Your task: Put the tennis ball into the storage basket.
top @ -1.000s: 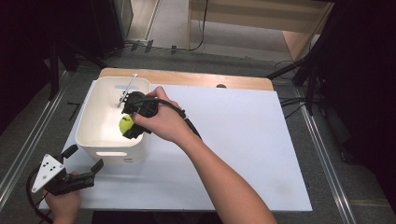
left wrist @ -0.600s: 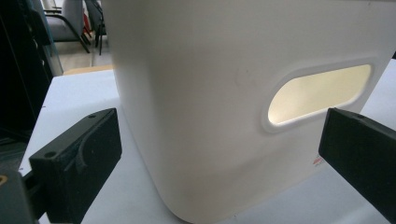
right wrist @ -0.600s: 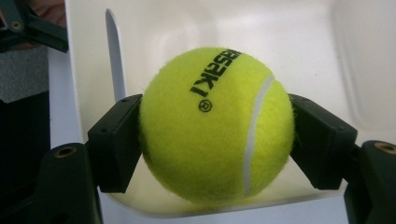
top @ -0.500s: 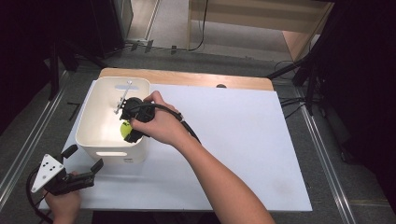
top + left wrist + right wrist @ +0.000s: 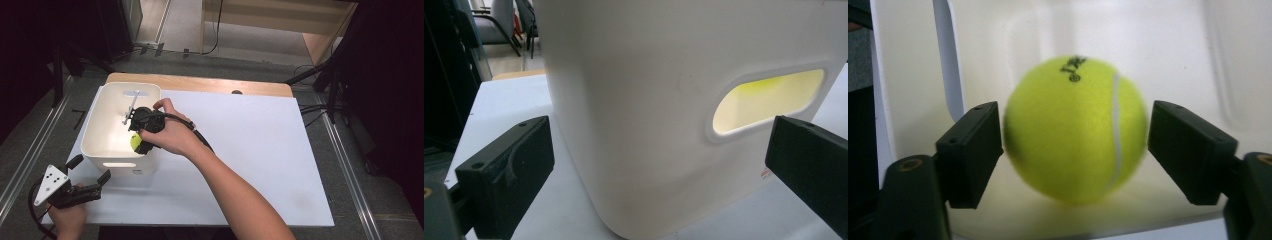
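The tennis ball (image 5: 1075, 130) carries a small black printed mark near its top in the right gripper view, too blurred to read; a white seam curves down its right side. It sits between the two black fingers (image 5: 973, 150) of the right gripper (image 5: 1075, 150), inside the white tub (image 5: 100, 130). The left finger is at the ball's edge, and a sliver of tub wall shows between the ball and the right finger, so the pads no longer press on it; the jaws have just been opening with the ball between them. The ball's outline is soft with blur, and whether it rests on the tub floor cannot be told. From the high view the ball (image 5: 135, 142) is mostly covered by the right gripper (image 5: 142, 135) and the hand around it, only a yellow patch showing. In the left gripper view the tub (image 5: 649, 100) stands just beyond the wide-apart fingers (image 5: 509, 170) of the left gripper (image 5: 659, 165), which grip nothing; a yellow glow shows through the handle slot (image 5: 769, 102), and a tiny red mark low on the wall, beside the right finger, is cut off and unreadable. In the high view the left gripper (image 5: 90, 175) rests on the white sheet (image 5: 260, 150) just before the tub.
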